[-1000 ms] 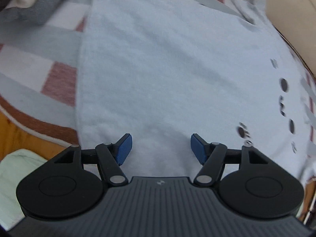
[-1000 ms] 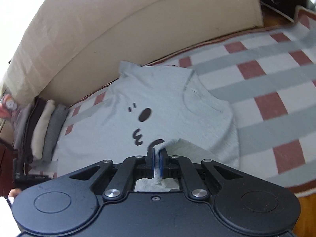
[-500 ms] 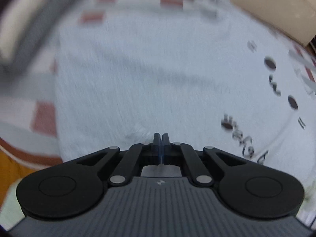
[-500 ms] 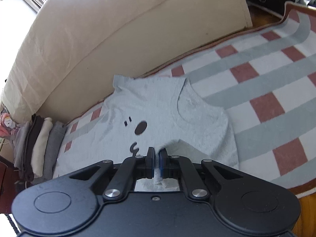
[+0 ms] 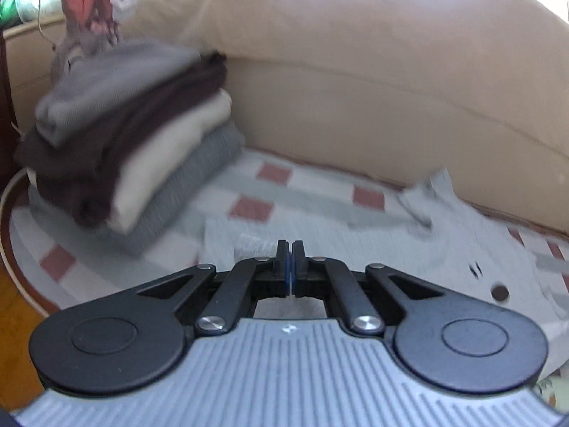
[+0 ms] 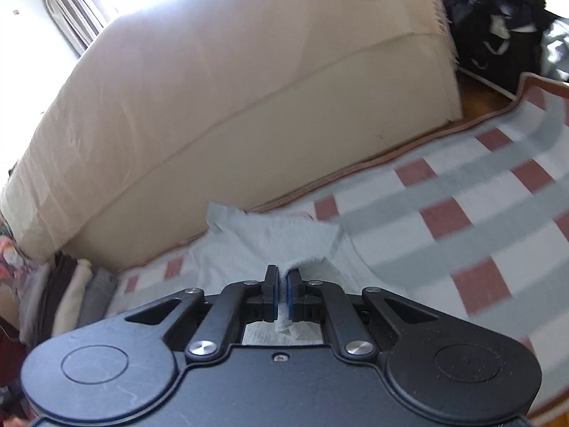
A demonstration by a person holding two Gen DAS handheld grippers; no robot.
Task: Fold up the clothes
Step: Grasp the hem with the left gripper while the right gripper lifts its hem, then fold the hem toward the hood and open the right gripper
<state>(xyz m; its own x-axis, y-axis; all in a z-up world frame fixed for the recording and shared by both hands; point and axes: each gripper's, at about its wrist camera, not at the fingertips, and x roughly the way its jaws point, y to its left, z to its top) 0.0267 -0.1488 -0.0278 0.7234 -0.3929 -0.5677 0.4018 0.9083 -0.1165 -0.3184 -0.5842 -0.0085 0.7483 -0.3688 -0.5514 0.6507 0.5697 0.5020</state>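
Observation:
A light grey T-shirt [image 5: 444, 242] with a dark printed face lies on the checked blanket [image 5: 256, 192]; it also shows in the right wrist view [image 6: 249, 238]. My left gripper [image 5: 291, 249] is shut, with shirt cloth showing just under its jaws at the shirt's near edge. My right gripper [image 6: 281, 277] is shut on a fold of the shirt and holds it lifted above the blanket [image 6: 462, 213]. Most of the shirt is hidden under both grippers.
A stack of folded clothes [image 5: 124, 142] stands at the left, also seen in the right wrist view [image 6: 64, 299]. A cream sofa [image 6: 231, 89] runs along the far side. Dark bags [image 6: 498, 17] sit at the far right. Wooden floor [image 5: 14, 306] borders the blanket.
My left gripper has shut at the shirt's edge and lifted, now facing the clothes stack. My right gripper has carried its fold toward the sofa, covering the printed face.

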